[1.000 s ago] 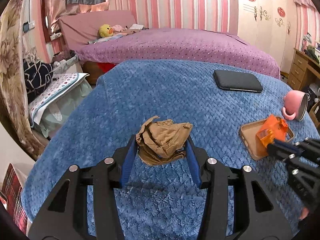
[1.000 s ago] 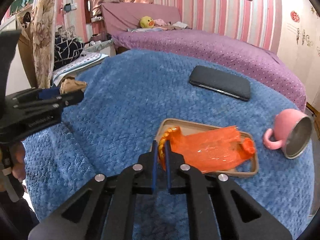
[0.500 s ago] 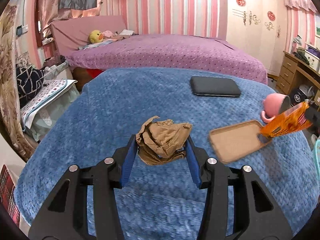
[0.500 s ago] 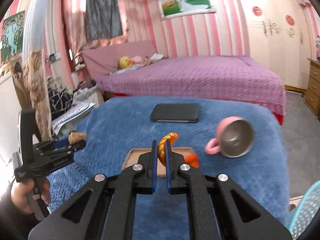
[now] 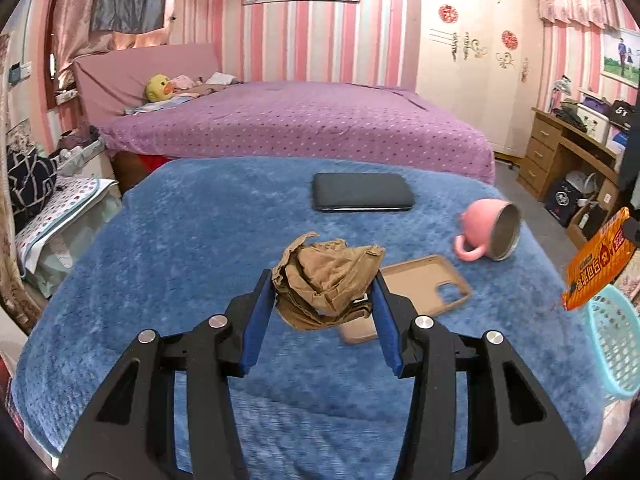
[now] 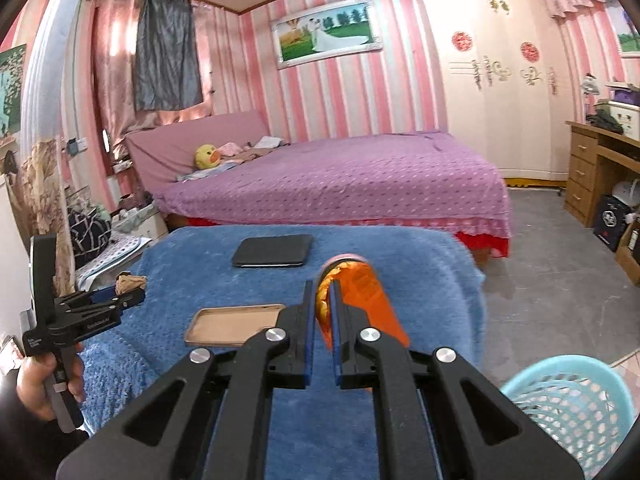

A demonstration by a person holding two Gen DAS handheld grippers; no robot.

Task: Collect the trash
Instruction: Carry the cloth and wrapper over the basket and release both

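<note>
Filling the far side of the room was a bed [image 6: 340, 176] under a purple dotted spread, with a yellow duck toy [image 6: 206, 157] near its headboard. Nearer stood the counter [image 5: 180, 240], draped in a fuzzy blue cover. A turquoise mesh basket [image 6: 572, 404] sat on the floor just off the counter's right edge. On the blue cover lay a dark flat case [image 5: 362, 197] toward the far side, a tan phone case [image 5: 424, 284] nearer, and a pink mug [image 5: 486, 232] tipped on its side, its metal mouth facing right. The left gripper [image 5: 324, 300], held by a hand [image 6: 38, 384], was raised above the counter with its 2 blue pads pressed against a crumpled wad of brown paper [image 5: 326, 280], which hung clear of the cover. The right gripper [image 6: 323, 320] had its pads squeezed together on the edge of an orange snack wrapper [image 5: 596, 264], lifted off the counter and hanging in the air near the counter's right edge, above and beside the basket. The wrapper touched neither the counter nor the basket rim.
</note>
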